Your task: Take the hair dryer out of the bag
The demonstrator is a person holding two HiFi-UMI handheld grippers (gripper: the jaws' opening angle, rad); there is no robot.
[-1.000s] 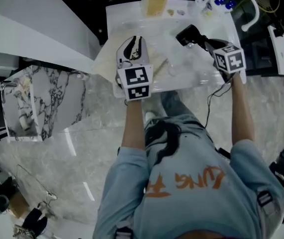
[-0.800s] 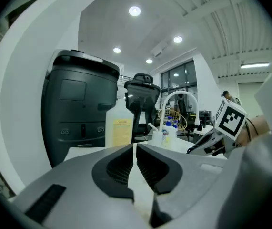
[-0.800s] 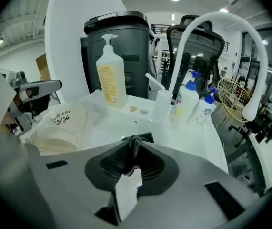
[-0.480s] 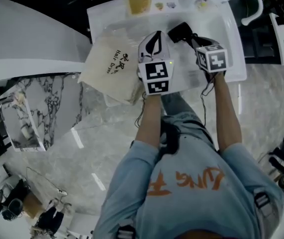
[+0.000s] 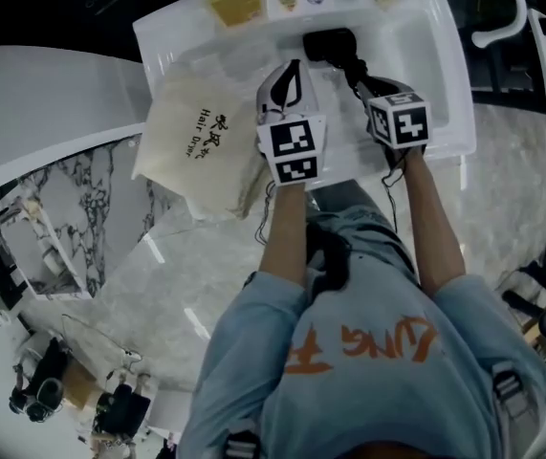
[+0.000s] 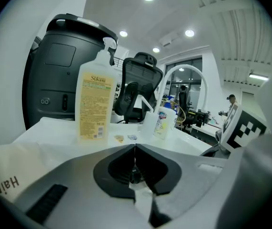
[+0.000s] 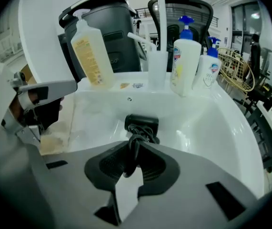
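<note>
hair dryer [image 7: 141, 123] is out of the bag [image 5: 196, 146], lying in the sink [image 5: 425, 55]. right gripper [image 7: 135, 149] pinches its cord. left gripper [image 6: 135, 151] pressed together, empty. next move probably just let go.

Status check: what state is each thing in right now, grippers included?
Hair dryer: out of the bag, lying in the sink.
Bag: lying print-side up beside the sink.
Right gripper: shut on the cord.
Left gripper: shut, nothing visible between jaws.
</note>
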